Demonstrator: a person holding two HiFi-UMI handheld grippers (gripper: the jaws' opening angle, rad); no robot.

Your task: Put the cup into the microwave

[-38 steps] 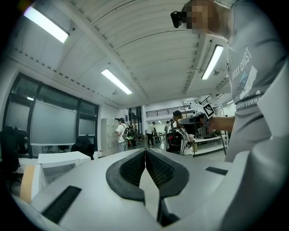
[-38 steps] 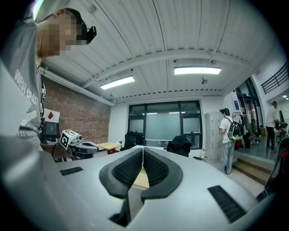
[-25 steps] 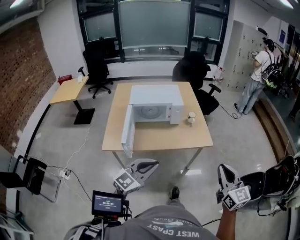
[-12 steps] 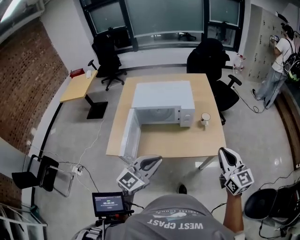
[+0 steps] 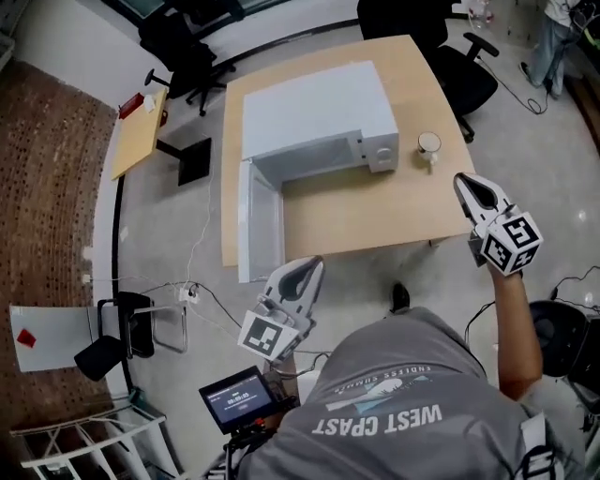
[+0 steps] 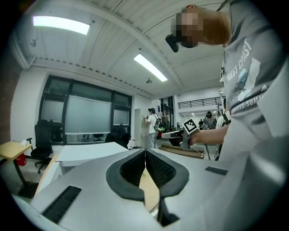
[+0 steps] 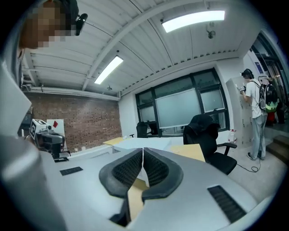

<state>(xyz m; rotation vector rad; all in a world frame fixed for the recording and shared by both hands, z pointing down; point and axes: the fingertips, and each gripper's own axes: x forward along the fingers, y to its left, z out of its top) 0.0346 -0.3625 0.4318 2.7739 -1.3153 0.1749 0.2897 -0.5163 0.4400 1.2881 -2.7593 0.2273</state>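
Note:
A white microwave stands on the wooden table with its door swung wide open toward me. A pale cup stands on the table just right of the microwave. My left gripper hovers off the table's near edge, below the open door, jaws shut and empty. My right gripper is over the table's near right corner, short of the cup, jaws shut with nothing in them. The cup is hidden in both gripper views.
Black office chairs stand behind and right of the table. A small side desk is at the left, a folding chair and floor cables nearer me. A small screen hangs at my waist. A person stands far right.
The table and microwave have come much nearer in the head view. Both grippers moved forward toward the table, the right one reaching its corner. Both jaws stayed shut.

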